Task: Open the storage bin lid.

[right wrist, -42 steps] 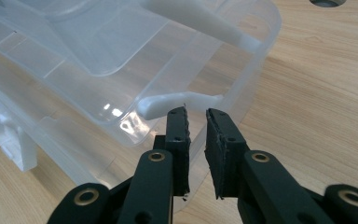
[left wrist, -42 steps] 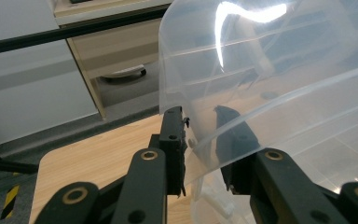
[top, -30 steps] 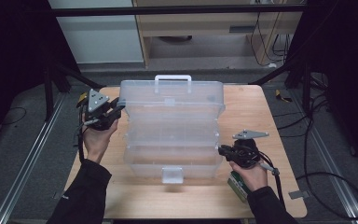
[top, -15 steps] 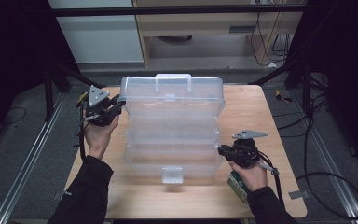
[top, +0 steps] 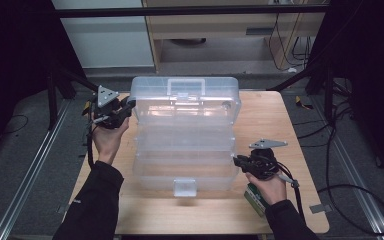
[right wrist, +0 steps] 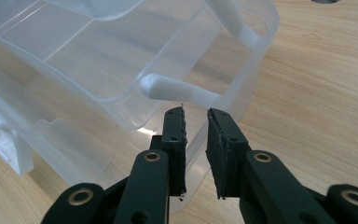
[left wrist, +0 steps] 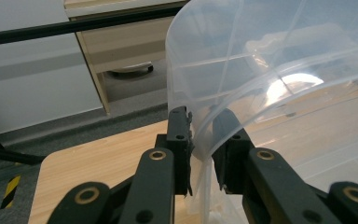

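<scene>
A clear plastic tiered organiser box (top: 185,130) stands spread open on the wooden table (top: 265,115), its white handle (top: 185,87) at the far side. My left gripper (top: 129,106) is at the top tier's left end. In the left gripper view its jaws (left wrist: 200,121) are shut on that tier's thin clear wall (left wrist: 205,135). My right gripper (top: 236,161) sits at the bottom tray's right front corner. There the jaws (right wrist: 196,114) pinch the tray's clear rim (right wrist: 193,140), just below a white hinge arm (right wrist: 177,91).
A white latch tab (top: 185,187) juts from the box's near edge. A green packet (top: 254,197) lies under my right hand. Beyond the table are a wooden cabinet (top: 220,30) and black frame bars (top: 190,9). Cables trail on the floor at right (top: 345,190).
The left gripper has shifted slightly away from the person, and the top tier has moved back and up a little with it. The right gripper has stayed put.
</scene>
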Motion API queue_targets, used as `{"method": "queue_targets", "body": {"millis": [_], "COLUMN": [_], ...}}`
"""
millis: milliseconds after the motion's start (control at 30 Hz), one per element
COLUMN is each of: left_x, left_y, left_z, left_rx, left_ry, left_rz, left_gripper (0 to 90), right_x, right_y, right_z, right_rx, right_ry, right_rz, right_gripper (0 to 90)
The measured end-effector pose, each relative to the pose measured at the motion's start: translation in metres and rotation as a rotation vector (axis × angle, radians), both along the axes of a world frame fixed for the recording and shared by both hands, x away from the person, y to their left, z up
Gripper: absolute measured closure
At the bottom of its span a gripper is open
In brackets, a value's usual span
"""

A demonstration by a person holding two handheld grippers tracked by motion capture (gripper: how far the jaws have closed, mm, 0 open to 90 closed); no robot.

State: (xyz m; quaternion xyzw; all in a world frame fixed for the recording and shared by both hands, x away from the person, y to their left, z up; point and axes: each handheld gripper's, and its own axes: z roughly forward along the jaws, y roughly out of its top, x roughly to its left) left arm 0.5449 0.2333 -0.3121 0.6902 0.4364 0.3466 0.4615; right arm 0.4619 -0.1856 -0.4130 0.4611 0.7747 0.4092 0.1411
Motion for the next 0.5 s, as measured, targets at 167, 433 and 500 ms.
{"method": "queue_targets", "body": {"millis": [167,433,500], "left_x": [0.006,0.017,0.020], "left_y": [-0.001,-0.002,-0.003], "left_z": [0.002,0.004,0.004], "left_rx": [0.000,-0.006,-0.005], "left_ry": [0.002,0.007,0.009], "left_rz": [0.007,0.012,0.016], "left_gripper": [77.6,77.9,77.9], "right_x": [0.000,0.000,0.000], "right_y": [0.000,0.000,0.000], "right_z": [0.000,0.000,0.000], "right_rx": [0.001,-0.001,-0.002], "right_ry": [0.002,0.001,0.000], "right_rz": [0.000,0.000,0.000], "right_gripper": [77.5,77.5,77.4]}}
